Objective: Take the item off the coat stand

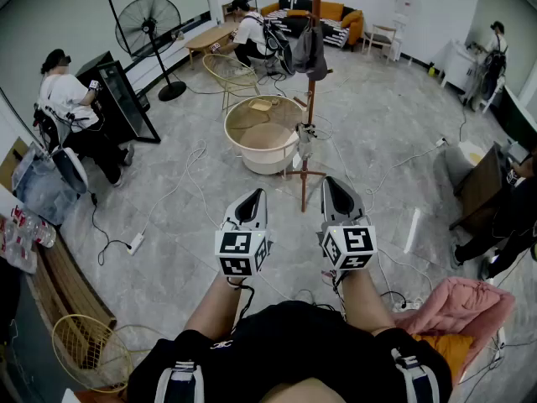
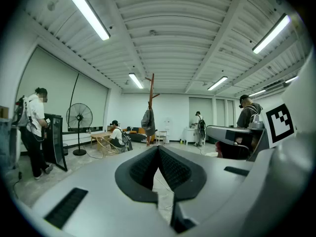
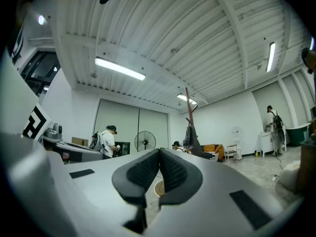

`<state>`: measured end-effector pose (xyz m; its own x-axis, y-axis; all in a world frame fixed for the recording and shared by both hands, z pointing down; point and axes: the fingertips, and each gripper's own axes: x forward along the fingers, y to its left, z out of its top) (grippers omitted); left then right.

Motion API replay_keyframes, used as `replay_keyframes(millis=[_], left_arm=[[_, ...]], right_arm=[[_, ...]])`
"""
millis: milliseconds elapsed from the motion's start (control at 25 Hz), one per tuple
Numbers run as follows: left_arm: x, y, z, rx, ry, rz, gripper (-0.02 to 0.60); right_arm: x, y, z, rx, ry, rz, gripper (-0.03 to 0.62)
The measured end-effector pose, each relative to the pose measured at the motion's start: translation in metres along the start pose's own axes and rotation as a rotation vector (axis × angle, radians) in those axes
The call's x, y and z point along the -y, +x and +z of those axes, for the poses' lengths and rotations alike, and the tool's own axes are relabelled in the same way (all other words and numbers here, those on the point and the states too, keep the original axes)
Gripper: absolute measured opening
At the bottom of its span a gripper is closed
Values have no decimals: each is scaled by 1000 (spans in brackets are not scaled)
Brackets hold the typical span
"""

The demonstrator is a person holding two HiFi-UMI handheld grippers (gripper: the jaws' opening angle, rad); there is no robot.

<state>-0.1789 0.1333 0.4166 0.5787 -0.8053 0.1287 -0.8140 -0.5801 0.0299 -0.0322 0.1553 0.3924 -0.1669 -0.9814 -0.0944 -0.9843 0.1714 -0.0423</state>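
Observation:
A brown wooden coat stand (image 1: 311, 99) rises from the floor ahead of me. A dark grey garment (image 1: 307, 50) hangs from its upper pegs. The stand (image 2: 151, 107) with the garment (image 2: 147, 121) shows far off in the left gripper view, and the same stand (image 3: 189, 117) and garment (image 3: 190, 137) appear in the right gripper view. My left gripper (image 1: 252, 201) and right gripper (image 1: 336, 193) are held side by side below the stand's base, well short of it. Both have their jaws shut with nothing between them.
A round beige tub (image 1: 267, 134) sits left of the stand's foot. A floor fan (image 1: 149, 28) stands at the back left, a wire chair (image 1: 228, 74) behind the tub. Cables cross the floor. Pink cloth (image 1: 463, 307) lies at the right. People work around the room.

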Motion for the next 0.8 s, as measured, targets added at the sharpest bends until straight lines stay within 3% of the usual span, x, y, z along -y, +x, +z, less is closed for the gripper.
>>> replay_keyframes(millis=[120,480,800], left_arm=[[1,4,0,7,1,6,17],[-3,28,4,8,3,20,17],[8,81,10,16,-1,41,17]], right_arm=[[5,0,2,37,52,4,17],[21,24,-4,19,41,1,17],[78,46,-6,9,41,-10,17]])
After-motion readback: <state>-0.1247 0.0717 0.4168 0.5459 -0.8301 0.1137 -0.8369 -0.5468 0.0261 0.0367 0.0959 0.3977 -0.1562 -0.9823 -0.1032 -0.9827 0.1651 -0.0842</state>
